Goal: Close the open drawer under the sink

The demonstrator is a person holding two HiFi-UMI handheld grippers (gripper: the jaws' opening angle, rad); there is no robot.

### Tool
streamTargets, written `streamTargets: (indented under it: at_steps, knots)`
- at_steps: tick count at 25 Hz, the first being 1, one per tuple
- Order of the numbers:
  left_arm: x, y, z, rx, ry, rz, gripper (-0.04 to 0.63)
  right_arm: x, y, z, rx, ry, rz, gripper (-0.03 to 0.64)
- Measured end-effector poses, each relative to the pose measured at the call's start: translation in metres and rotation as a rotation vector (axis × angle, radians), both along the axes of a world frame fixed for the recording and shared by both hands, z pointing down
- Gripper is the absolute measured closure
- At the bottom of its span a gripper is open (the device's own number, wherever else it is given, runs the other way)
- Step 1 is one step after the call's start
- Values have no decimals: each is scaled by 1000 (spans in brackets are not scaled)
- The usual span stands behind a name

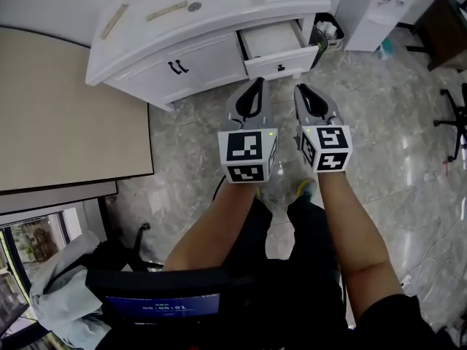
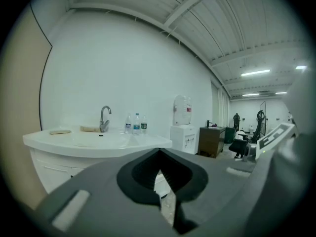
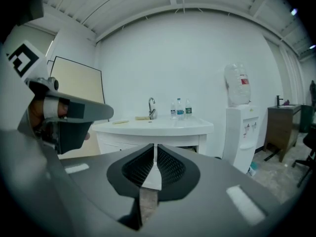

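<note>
The white sink cabinet (image 1: 168, 31) stands at the top of the head view. Its right-hand drawer (image 1: 271, 41) is pulled out, with a small dark knob (image 1: 280, 68) on its front panel. My left gripper (image 1: 255, 84) and right gripper (image 1: 301, 90) hover side by side over the floor, just short of the drawer front and not touching it. Both are shut with nothing between the jaws. In the left gripper view my left gripper (image 2: 159, 154) points at the sink counter (image 2: 98, 142). In the right gripper view my right gripper (image 3: 154, 149) faces the counter (image 3: 158, 126) too.
A water dispenser (image 1: 379, 6) and a small bin (image 1: 330, 31) stand right of the cabinet. A beige board (image 1: 66, 115) lies at left, and an office chair (image 1: 456, 115) and brown desk (image 1: 445, 28) at right. Bottles (image 2: 136, 124) and a faucet (image 2: 104, 117) sit on the counter.
</note>
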State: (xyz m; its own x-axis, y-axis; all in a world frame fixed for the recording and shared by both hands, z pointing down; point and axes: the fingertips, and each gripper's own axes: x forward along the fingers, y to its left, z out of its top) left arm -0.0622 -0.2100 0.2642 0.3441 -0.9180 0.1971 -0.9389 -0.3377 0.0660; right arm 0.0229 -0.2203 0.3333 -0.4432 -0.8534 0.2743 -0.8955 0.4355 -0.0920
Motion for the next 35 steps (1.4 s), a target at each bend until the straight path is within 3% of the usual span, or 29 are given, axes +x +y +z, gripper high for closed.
streamTargets:
  at_steps: [2,8,10,18,27,35]
  knots:
    - [1,-21,27,10,6,-12,595,0,-24,37,-4,17,-1,594]
    - [-4,-87,123,41,23,-49,595,-6,-109,160,-4,38,-13,592]
    - [-6,-106,152,54,23,-52,595,-8,-133,198,-10,41,-12,533]
    - [-14,-140,248,109,39,-50,595,-19,-184,317,-4,33,-6,445]
    - [-8,-155,297,168,54,-24,595,-24,-201,334,115,49,22,469]
    - [-24,-176,310,154,37,-67,595,-37,-255,335,90,35,28,471]
